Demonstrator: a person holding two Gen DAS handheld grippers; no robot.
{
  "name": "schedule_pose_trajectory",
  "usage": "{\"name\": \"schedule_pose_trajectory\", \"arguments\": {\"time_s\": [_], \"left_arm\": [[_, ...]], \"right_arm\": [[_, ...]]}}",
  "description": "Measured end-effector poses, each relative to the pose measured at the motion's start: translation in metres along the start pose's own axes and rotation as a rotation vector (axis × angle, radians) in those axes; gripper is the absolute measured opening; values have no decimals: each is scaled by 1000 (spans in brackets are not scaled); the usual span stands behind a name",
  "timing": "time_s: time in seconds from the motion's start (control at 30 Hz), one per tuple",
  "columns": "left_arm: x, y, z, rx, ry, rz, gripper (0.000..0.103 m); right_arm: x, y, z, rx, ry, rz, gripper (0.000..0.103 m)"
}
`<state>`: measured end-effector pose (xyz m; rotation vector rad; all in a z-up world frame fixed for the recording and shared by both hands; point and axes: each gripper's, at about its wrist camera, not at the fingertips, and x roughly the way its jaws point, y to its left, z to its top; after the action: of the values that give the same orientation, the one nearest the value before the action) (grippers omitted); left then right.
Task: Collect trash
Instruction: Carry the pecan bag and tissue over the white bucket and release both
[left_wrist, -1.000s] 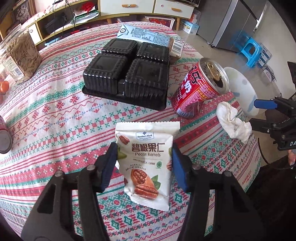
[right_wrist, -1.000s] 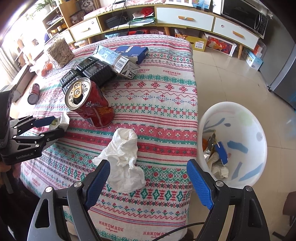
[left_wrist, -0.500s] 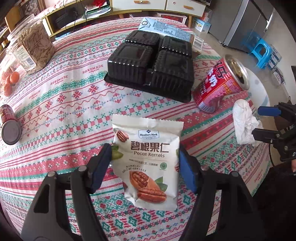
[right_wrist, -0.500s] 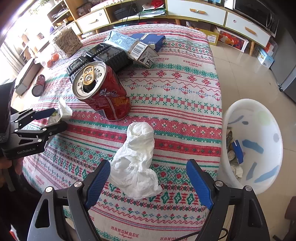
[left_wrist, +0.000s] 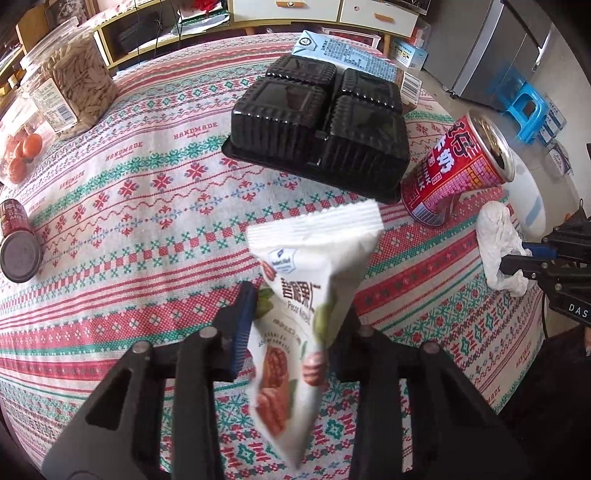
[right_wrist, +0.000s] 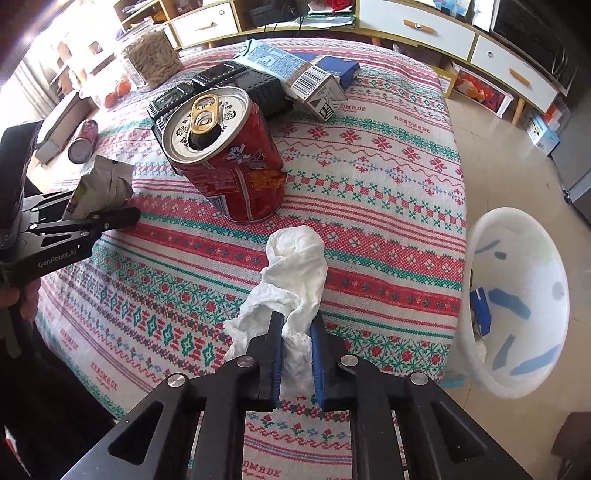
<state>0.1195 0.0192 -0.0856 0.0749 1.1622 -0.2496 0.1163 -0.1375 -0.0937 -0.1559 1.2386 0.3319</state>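
Left wrist view: left gripper (left_wrist: 290, 325) clamped tight on a snack packet (left_wrist: 306, 295), squeezed narrow in the middle, lifted off the tablecloth (left_wrist: 147, 206) at lower centre. Black plastic tray (left_wrist: 321, 125) at upper centre, milk carton (left_wrist: 351, 59) just behind it. Red can (left_wrist: 454, 173) at the right, touching the tray's corner or just beside it, hard to say. Crumpled tissue (left_wrist: 498, 251) at far right, pinched by the other tongs. Small tin (left_wrist: 18, 243) at the left edge, jar of seeds (left_wrist: 74, 77) at upper left.

Right wrist view: right gripper (right_wrist: 297, 350) nearly closed on the tail end of the tissue (right_wrist: 291, 280), most of it lying on the cloth at centre. Can (right_wrist: 229, 162) standing just beyond it. White bin (right_wrist: 517, 310) on the floor at right, beside the table edge, a few scraps already inside.

Progress guess: partway. Two pieces gripped, neither dropped in the bin yet. Can, tray and carton probably left to go.
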Motion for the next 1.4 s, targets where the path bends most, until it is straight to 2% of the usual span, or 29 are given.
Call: {"name": "schedule_pose_trajectory", "arguments": {"time_s": [0.1,0.17,0.63,0.87,1.07,1.4], "left_arm": [[-3,4,-3,-19,-1,-9,21],[-5,7,-5,-36,-1,-18,10],[-39,25,-18,-101,-76,-56,7],[-54,16,-24,-97,-95,-78,7],[-74,-14,-19,-49,-123,-101,8],[-84,-82,2,63,-142,-172,8]], "right_arm": [[-6,-3,-1,13,-17,0,13],[-11,-7,-2,22,-29,-1,13],[-38,-31,-4,86,-103,0,12],[-52,-49,-10,124,-140,-1,12],[-66,-67,-18,163,-173,-4,12],[-90,-117,-39,285,-227,-52,12]]}}
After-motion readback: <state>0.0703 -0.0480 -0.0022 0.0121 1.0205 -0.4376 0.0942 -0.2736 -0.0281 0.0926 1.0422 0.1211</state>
